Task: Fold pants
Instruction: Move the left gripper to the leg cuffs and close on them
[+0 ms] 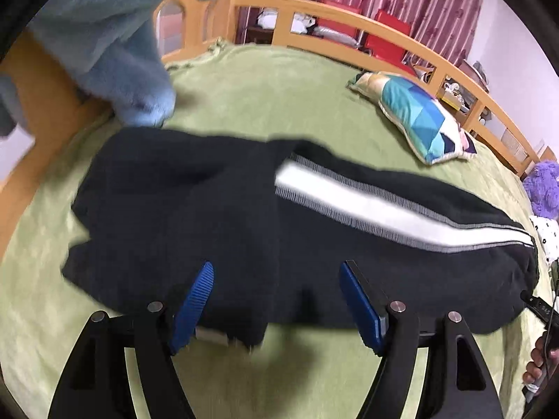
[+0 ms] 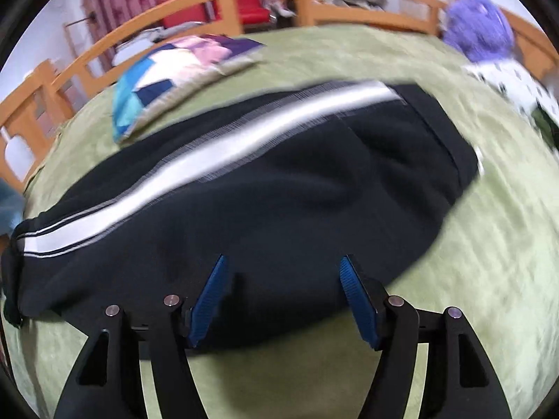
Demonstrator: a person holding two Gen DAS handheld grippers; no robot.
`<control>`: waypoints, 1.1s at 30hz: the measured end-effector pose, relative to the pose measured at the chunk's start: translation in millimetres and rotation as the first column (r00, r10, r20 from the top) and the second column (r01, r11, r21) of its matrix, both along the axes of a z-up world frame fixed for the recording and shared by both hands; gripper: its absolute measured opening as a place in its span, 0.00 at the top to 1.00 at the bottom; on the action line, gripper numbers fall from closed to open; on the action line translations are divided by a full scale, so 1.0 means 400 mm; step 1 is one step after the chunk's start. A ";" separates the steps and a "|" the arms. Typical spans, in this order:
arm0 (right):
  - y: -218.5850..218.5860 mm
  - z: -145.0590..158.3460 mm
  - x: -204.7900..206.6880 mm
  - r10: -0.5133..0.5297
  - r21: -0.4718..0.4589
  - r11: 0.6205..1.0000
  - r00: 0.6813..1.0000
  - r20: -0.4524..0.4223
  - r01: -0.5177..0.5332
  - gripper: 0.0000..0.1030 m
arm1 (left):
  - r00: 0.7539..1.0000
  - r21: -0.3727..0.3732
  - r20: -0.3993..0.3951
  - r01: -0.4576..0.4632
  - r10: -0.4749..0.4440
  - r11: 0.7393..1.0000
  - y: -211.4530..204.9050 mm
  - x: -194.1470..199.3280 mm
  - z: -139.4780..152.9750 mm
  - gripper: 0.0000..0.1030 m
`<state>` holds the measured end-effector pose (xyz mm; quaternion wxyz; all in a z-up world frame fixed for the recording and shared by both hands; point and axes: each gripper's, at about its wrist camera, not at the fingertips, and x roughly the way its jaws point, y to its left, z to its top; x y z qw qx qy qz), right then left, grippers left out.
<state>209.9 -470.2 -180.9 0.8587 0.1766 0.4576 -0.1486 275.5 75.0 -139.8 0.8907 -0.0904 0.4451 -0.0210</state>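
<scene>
Both tools (image 1: pixel 277 270) (image 2: pixel 283 262) agape over pants (image 1: pixel 209 209)

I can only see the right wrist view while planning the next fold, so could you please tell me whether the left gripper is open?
Observer: Yes, the left gripper is open, with its fingers over the near edge of the black pants.
Operator: Thank you. Is anything beside the plain end?
Observer: A light blue fleece cloth sits just beyond it.
Operator: And past the striped end?
Observer: A hand holds a dark device at the frame's edge.
</scene>
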 end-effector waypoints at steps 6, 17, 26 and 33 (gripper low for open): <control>-0.079 -0.085 -0.014 -0.099 0.191 0.977 0.995 0.029 0.092 0.34 | 0.997 -0.054 -0.074 0.011 -0.015 0.998 -0.012 -0.039 -0.095 0.29; -0.068 -0.094 0.053 -0.121 0.212 0.972 0.991 0.057 0.107 0.22 | 0.999 -0.253 -0.023 0.019 -0.026 0.967 -0.043 -0.104 -0.070 0.25; -0.080 -0.103 0.066 -0.151 0.236 0.963 0.985 0.079 0.129 0.17 | 0.992 -0.308 -0.072 -0.123 0.105 0.944 -0.012 0.012 -0.168 0.25; -0.088 -0.102 0.127 -0.198 0.256 0.951 0.976 0.086 0.171 0.26 | 0.971 -0.264 -0.076 -0.237 0.225 0.935 -0.024 0.123 -0.174 0.26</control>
